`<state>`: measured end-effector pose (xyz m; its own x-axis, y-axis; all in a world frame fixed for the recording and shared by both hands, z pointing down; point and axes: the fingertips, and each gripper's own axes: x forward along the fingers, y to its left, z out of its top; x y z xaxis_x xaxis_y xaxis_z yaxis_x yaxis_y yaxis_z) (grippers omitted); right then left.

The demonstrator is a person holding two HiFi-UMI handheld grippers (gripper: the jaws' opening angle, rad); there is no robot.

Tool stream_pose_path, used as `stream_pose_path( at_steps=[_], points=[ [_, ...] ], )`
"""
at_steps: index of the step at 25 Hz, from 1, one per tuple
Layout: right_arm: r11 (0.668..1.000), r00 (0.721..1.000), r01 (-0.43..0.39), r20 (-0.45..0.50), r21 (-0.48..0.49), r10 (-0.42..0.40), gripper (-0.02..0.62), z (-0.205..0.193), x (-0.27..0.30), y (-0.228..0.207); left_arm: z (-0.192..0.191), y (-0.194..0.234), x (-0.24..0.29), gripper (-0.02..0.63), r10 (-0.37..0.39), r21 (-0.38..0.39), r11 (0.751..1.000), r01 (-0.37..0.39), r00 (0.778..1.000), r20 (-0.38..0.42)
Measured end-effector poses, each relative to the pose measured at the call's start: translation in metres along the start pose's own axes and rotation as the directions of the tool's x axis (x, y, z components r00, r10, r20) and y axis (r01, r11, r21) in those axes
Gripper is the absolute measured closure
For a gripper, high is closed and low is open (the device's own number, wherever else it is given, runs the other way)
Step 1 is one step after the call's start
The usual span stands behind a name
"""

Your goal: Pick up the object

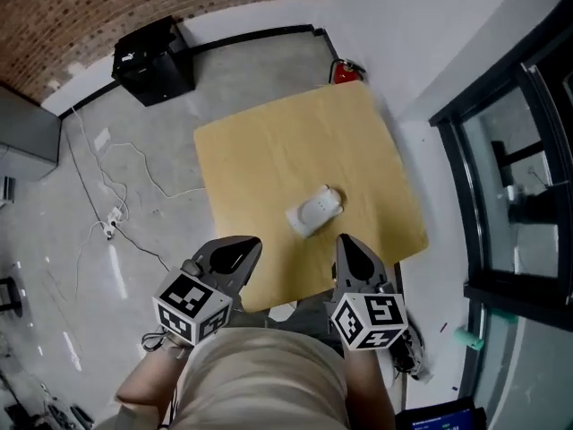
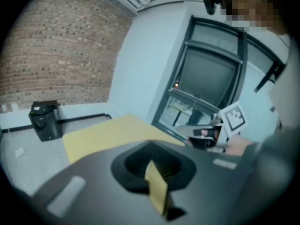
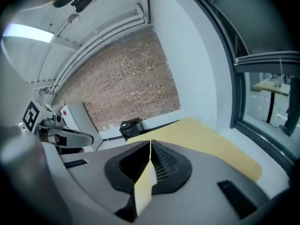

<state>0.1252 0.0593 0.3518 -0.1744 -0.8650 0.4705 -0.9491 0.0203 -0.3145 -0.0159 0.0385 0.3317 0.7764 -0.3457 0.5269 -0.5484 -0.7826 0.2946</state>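
A small white object (image 1: 314, 211) lies on the light wooden table (image 1: 269, 150), toward its near edge. My left gripper (image 1: 240, 251) hangs at the table's near-left edge, shut and holding nothing. My right gripper (image 1: 351, 249) sits just below and right of the white object, also shut and holding nothing. In the left gripper view the jaws (image 2: 157, 182) meet, with the table (image 2: 108, 132) beyond; the object is hidden there. The right gripper view shows closed jaws (image 3: 149, 165) with the table (image 3: 206, 139) ahead and no object in sight.
A black box (image 1: 152, 61) stands on the concrete floor at the far left, with white cables (image 1: 112, 195) trailing nearby. A red item (image 1: 345, 72) sits behind the table. A dark window frame (image 1: 501, 150) runs along the right. A brick wall (image 1: 107, 7) is at the back.
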Motion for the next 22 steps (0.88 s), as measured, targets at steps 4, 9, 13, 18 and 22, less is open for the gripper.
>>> stream_pose_path(
  at_steps=[4,9,13,18,22],
  points=[
    [0.984,0.979,-0.166,-0.134,-0.064,0.156,0.583,-0.009,0.04,-0.031,-0.013,-0.002,0.025,0.604,0.128,-0.068,0.989,-0.13,0.991,-0.038],
    [0.893,0.875,-0.411,-0.354,-0.18,0.331,0.581,-0.038,0.058,-0.041,-0.046,-0.031,0.074,0.601,0.134,-0.257,0.955,-0.152,0.987,-0.083],
    [0.724,0.772,-0.582,-0.53,-0.369,0.351,0.491,-0.068,0.069,-0.024,-0.077,-0.029,0.105,0.545,0.084,-0.428,0.896,-0.115,0.992,-0.09],
    [0.408,0.658,-0.732,-0.722,-0.546,0.215,0.382,-0.084,0.097,-0.023,-0.103,-0.025,0.145,0.545,0.052,-0.604,0.794,-0.059,0.998,-0.03],
    [0.149,0.477,-0.876,-0.872,-0.459,0.111,0.38,-0.104,0.123,-0.024,-0.123,-0.024,0.183,0.526,0.102,-0.716,0.695,-0.063,0.995,0.011]
  ],
)
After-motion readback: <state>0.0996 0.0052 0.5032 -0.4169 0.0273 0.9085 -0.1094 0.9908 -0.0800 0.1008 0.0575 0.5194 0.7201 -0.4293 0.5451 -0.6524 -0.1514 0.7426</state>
